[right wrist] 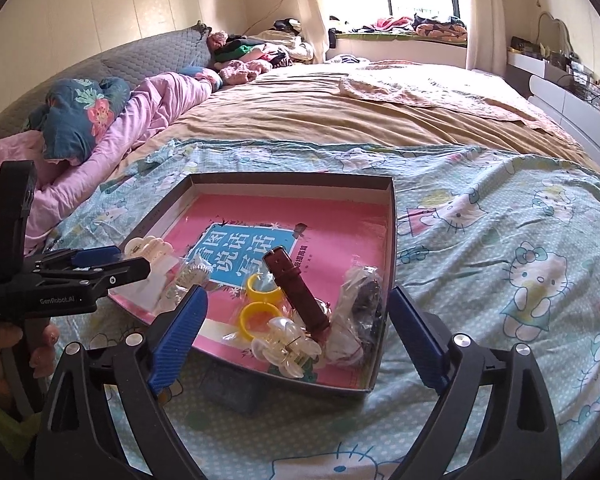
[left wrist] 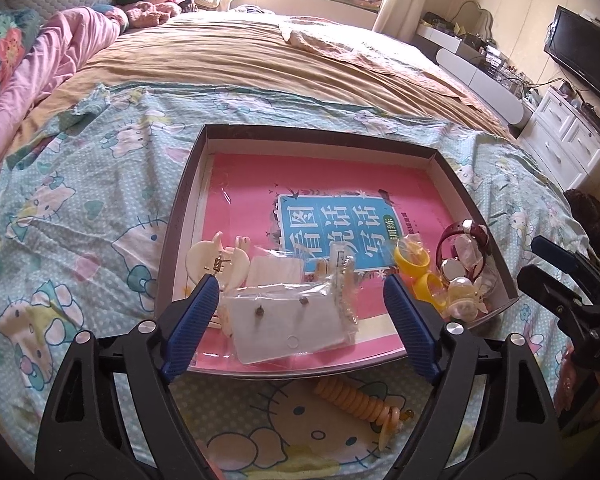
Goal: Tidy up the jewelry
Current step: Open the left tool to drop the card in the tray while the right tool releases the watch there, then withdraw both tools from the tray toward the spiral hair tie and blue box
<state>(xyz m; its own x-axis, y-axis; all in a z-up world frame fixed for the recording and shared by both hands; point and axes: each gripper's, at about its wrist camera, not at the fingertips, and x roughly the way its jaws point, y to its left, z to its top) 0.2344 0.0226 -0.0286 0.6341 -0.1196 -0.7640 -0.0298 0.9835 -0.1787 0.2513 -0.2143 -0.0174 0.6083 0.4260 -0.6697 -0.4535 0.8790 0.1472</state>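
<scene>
Left wrist view: the left tool [left wrist: 300, 292] stands with its blue fingers apart, nothing pressed between them, over the near edge of the shallow dark-walled cardboard box [left wrist: 180, 216] lined with a pink printed sheet, which lies on the cartoon-cat bedspread [left wrist: 80, 200] of the bed. Between the fingers lies a clear plastic packet with a white earring card [left wrist: 288, 320], its long axis running left to right across the frame. A cream claw hair clip [left wrist: 216, 260] sits just beside the left finger. Two yellow plastic rings [left wrist: 420, 268] and a maroon-strapped wristwatch [left wrist: 466, 240] sit at the box's lower right corner. An orange spiral hair tie [left wrist: 360, 400] lies outside the box, at lower centre. The right tool [left wrist: 556, 268] enters at the right edge.

Right wrist view: the right tool [right wrist: 296, 320] is also spread wide and empty. The watch's brown strap [right wrist: 296, 288] tilts from upper left to lower right between its fingers, beside a clear claw clip [right wrist: 286, 346]. The left tool [right wrist: 112, 264] reaches in from the left.
</scene>
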